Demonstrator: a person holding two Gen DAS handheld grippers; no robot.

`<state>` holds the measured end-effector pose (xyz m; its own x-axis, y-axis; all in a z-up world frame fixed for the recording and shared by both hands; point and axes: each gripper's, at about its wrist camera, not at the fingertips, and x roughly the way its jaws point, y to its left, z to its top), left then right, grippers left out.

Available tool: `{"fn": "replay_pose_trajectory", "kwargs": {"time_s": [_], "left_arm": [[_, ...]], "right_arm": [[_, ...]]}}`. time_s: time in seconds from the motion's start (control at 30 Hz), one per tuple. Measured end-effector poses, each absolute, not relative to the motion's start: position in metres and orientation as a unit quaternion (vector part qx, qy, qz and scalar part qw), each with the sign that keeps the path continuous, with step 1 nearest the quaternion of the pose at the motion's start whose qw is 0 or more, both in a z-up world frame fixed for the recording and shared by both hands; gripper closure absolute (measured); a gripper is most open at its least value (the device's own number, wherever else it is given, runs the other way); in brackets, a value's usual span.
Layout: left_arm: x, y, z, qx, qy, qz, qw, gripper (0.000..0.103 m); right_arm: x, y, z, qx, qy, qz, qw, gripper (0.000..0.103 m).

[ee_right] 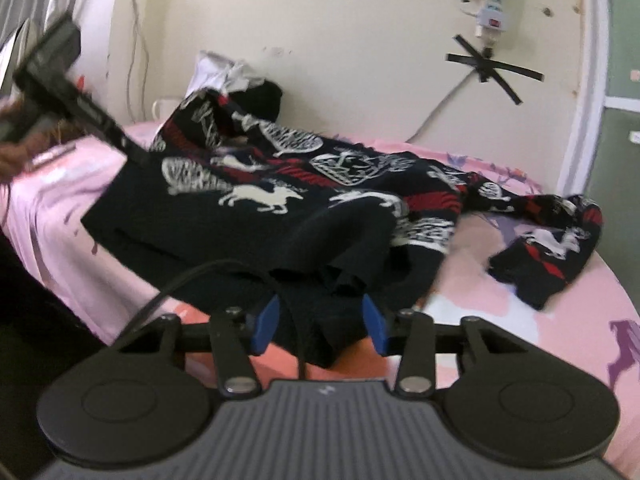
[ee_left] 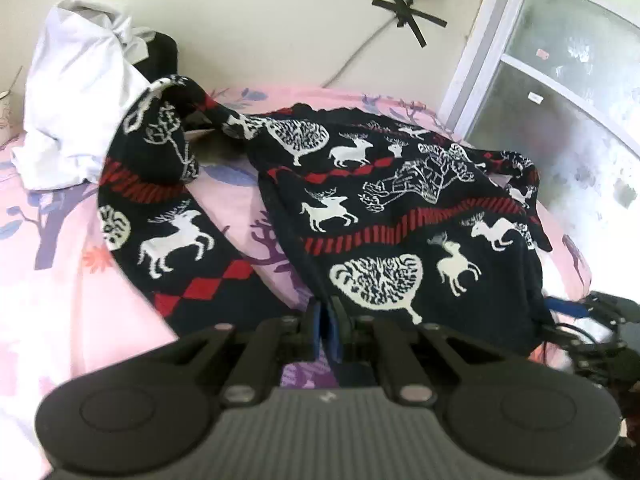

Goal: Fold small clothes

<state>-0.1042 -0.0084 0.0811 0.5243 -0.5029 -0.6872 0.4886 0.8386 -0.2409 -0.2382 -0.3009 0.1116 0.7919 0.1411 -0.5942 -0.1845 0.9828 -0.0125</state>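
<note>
A small black sweater [ee_left: 384, 216] with white deer, trees and red bands lies spread on the pink bed sheet [ee_left: 60, 280]. One sleeve [ee_left: 160, 216] runs out to the left, its cuff end lifted. My left gripper [ee_left: 326, 328] is shut on the sweater's near hem. In the right wrist view the sweater [ee_right: 280, 200] lies across the bed, its other sleeve [ee_right: 548, 240] crumpled to the right. My right gripper [ee_right: 320, 328] is open, its blue pads [ee_right: 266, 324] either side of a bunched fold of black hem [ee_right: 340, 300]. The left gripper [ee_right: 60, 80] shows at the far left.
A white cloth bundle [ee_left: 80, 92] and a dark garment [ee_left: 162, 56] lie by the wall at the head of the bed. A white cup [ee_right: 164, 106] stands behind them. A cable [ee_right: 224, 276] crosses the right gripper. A window frame [ee_left: 480, 48] is at the right.
</note>
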Motion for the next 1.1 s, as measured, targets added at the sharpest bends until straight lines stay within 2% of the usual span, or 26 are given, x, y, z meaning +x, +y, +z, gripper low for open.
{"fn": "replay_pose_trajectory", "kwargs": {"time_s": [0.07, 0.13, 0.2, 0.37, 0.5, 0.53, 0.57, 0.6, 0.63, 0.7, 0.73, 0.77, 0.83, 0.87, 0.93, 1.03, 1.1], "left_arm": [[-0.107, -0.009, 0.082, -0.01, 0.393, -0.282, 0.875, 0.098], [-0.108, -0.009, 0.081, -0.012, 0.393, -0.28, 0.876, 0.098], [-0.108, -0.008, 0.08, -0.014, 0.393, -0.281, 0.876, 0.098], [-0.108, -0.008, 0.074, -0.019, 0.4, -0.281, 0.872, 0.098], [-0.108, -0.009, 0.066, -0.018, 0.415, -0.286, 0.863, 0.097], [-0.108, -0.009, 0.064, -0.024, 0.422, -0.286, 0.86, 0.096], [-0.108, -0.009, 0.062, -0.029, 0.425, -0.287, 0.858, 0.094], [-0.108, -0.009, 0.061, -0.031, 0.427, -0.288, 0.857, 0.093], [-0.11, -0.009, 0.061, -0.029, 0.425, -0.289, 0.857, 0.091], [-0.114, -0.011, 0.065, -0.022, 0.42, -0.289, 0.86, 0.078], [-0.117, -0.012, 0.067, -0.021, 0.415, -0.293, 0.861, 0.061], [-0.119, -0.013, 0.069, -0.02, 0.412, -0.295, 0.862, 0.048], [-0.123, -0.018, 0.069, -0.011, 0.412, -0.302, 0.86, 0.043], [-0.125, -0.022, 0.068, -0.007, 0.414, -0.305, 0.858, 0.041], [-0.125, -0.03, 0.064, 0.004, 0.419, -0.309, 0.854, 0.04], [-0.121, -0.041, 0.06, 0.025, 0.423, -0.3, 0.855, 0.04], [-0.118, -0.04, 0.065, 0.026, 0.415, -0.305, 0.857, 0.04]], "right_arm": [[-0.229, -0.29, 0.102, -0.071, 0.326, 0.064, 0.94, 0.083], [-0.228, -0.286, 0.104, -0.093, 0.323, 0.047, 0.941, 0.103], [-0.234, -0.29, 0.107, -0.118, 0.319, 0.014, 0.94, 0.103], [-0.28, -0.356, 0.134, -0.081, 0.305, -0.134, 0.939, 0.103], [-0.309, -0.397, 0.136, -0.032, 0.348, -0.174, 0.921, 0.103], [-0.314, -0.405, 0.136, -0.011, 0.352, -0.172, 0.92, 0.086], [-0.315, -0.407, 0.136, 0.004, 0.348, -0.167, 0.923, 0.06], [-0.315, -0.409, 0.138, 0.016, 0.335, -0.16, 0.929, 0.054], [-0.312, -0.407, 0.14, 0.026, 0.315, -0.136, 0.939, 0.054], [-0.301, -0.395, 0.141, 0.009, 0.293, -0.115, 0.949, 0.051], [-0.29, -0.383, 0.137, -0.055, 0.286, -0.144, 0.946, 0.051], [-0.278, -0.368, 0.128, -0.145, 0.29, -0.18, 0.929, 0.05], [-0.266, -0.334, 0.101, -0.344, 0.275, -0.187, 0.878, 0.051], [-0.267, -0.321, 0.095, -0.389, 0.256, -0.16, 0.87, 0.051], [-0.269, -0.317, 0.108, -0.325, 0.252, -0.108, 0.905, 0.052], [-0.264, -0.302, 0.071, -0.511, 0.238, -0.142, 0.814, 0.052], [-0.274, -0.307, 0.084, -0.48, 0.266, -0.061, 0.834, 0.052]]}}
